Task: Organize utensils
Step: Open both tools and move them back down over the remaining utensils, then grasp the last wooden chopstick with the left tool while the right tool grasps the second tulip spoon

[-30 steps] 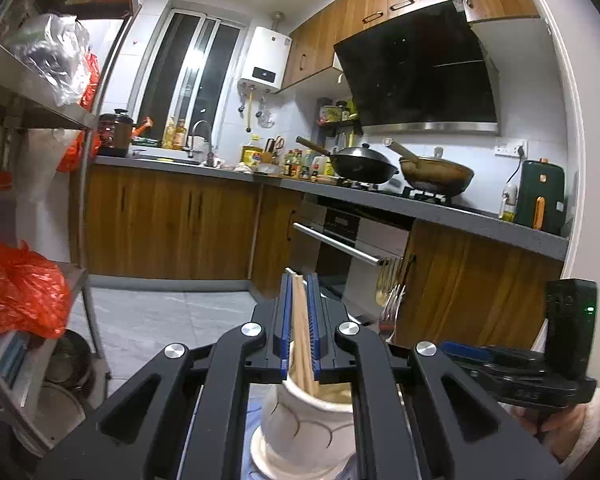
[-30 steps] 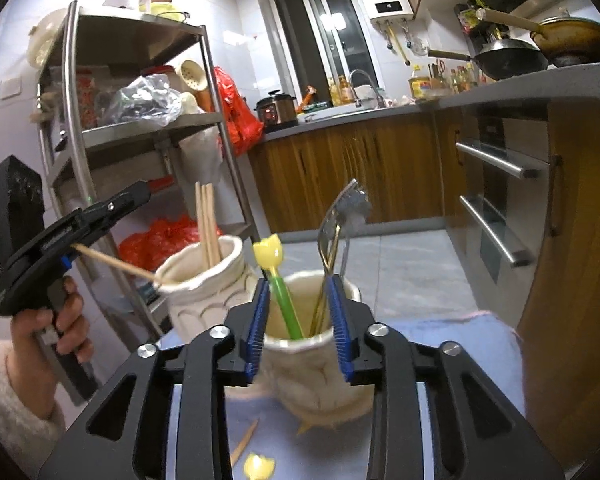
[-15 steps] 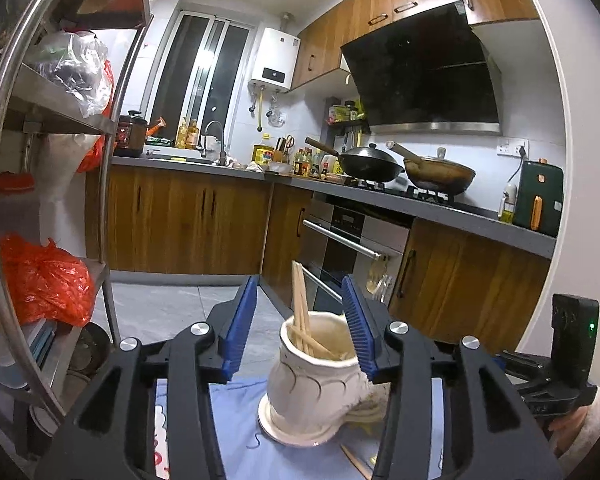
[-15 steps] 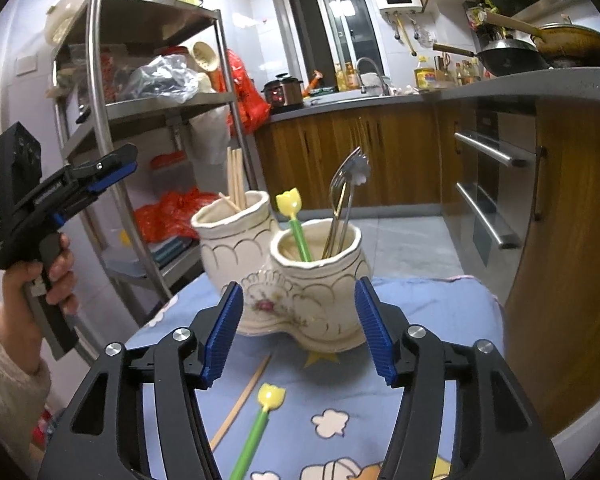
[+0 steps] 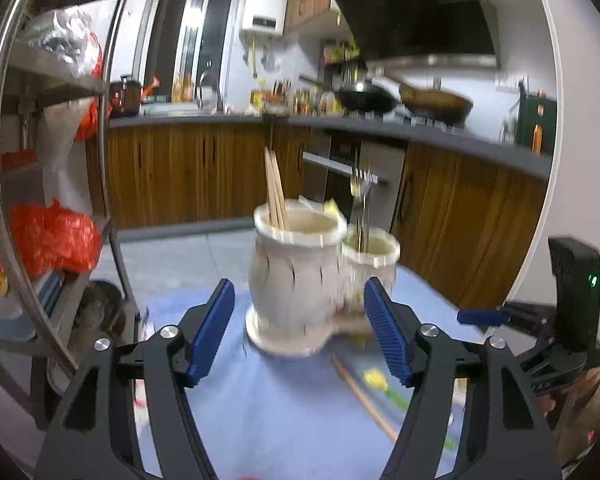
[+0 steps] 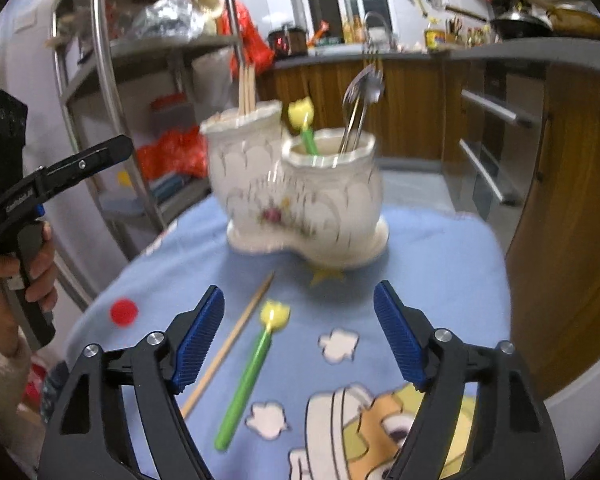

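With both your left tool and right tool spread and empty, pinch the light, stiff, slippery chopstick mid-shaft where it lies on the desk before the fragile ceramic holder.

White lettering runs along the side of the left gripper, beside the hand holding it; blurred, not legible. Faint characters on the right gripper body, below its green light, likewise unreadable. No other text, brand or number can be made out.
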Available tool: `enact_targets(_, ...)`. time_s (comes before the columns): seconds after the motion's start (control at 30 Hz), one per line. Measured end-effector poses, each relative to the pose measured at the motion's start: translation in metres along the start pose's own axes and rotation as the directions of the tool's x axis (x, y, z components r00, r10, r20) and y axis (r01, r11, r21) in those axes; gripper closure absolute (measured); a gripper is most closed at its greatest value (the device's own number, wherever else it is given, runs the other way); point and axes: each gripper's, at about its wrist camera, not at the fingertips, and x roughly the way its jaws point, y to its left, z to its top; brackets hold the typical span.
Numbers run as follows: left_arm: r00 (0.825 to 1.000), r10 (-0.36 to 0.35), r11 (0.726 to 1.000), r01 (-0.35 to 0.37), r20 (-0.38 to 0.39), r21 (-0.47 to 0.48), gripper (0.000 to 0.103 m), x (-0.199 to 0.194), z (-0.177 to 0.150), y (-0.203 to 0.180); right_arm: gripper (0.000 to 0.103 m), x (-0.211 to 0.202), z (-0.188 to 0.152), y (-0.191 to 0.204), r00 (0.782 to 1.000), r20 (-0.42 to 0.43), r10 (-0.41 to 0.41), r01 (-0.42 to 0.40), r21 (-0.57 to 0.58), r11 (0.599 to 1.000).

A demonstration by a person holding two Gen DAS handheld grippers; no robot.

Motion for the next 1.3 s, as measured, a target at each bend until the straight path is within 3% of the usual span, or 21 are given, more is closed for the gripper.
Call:
enact_targets(0.3, 0.983, 0.005, 1.000, -0.005, -0.184, -0.002, 0.033, 0.017, -0.051, -0.018, 0.025, 0.024, -0.021, 0.007, 0.988, -0.154, 0.012, -0.008, 0.027, 1.000)
enact_targets(0.5, 0.970, 0.011, 1.000, -0.014, -0.242, -0.012, 0.033, 0.023, -0.066, -0.021, 0.040, 0.033, -0.022, 0.015, 0.978, -0.205, 0.037, -0.030, 0.040, 0.999)
enact_targets(0.73, 0.960, 0.035, 0.999, -0.036, -0.276, 0.004, 0.033, 0.029, -0.075, -0.023, 0.071, 0.047, -0.016, 0.029, 0.967, -0.252, 0.040, -0.036, 0.019, 0.999)
enact_targets(0.87, 0.957, 0.039, 0.999, -0.036, -0.287, 0.013, 0.033, 0.031, -0.077, -0.026, 0.078, 0.059, -0.017, 0.031, 0.955, -0.293, 0.039, -0.032, 0.030, 0.999)
enact_targets(1.03, 0.956, 0.045, 0.999, -0.036, -0.288, 0.036, 0.033, 0.032, -0.076, -0.032, 0.092, 0.061, -0.017, 0.027, 0.962, -0.272, 0.008, 0.000, 0.031, 1.000)
enact_targets(1.3, 0.942, 0.031, 0.999, -0.021, -0.335, 0.033, 0.033, 0.039, -0.076, -0.045, 0.092, 0.039, -0.016, 0.006, 0.971, -0.232, -0.063, 0.067, 0.013, 0.998)
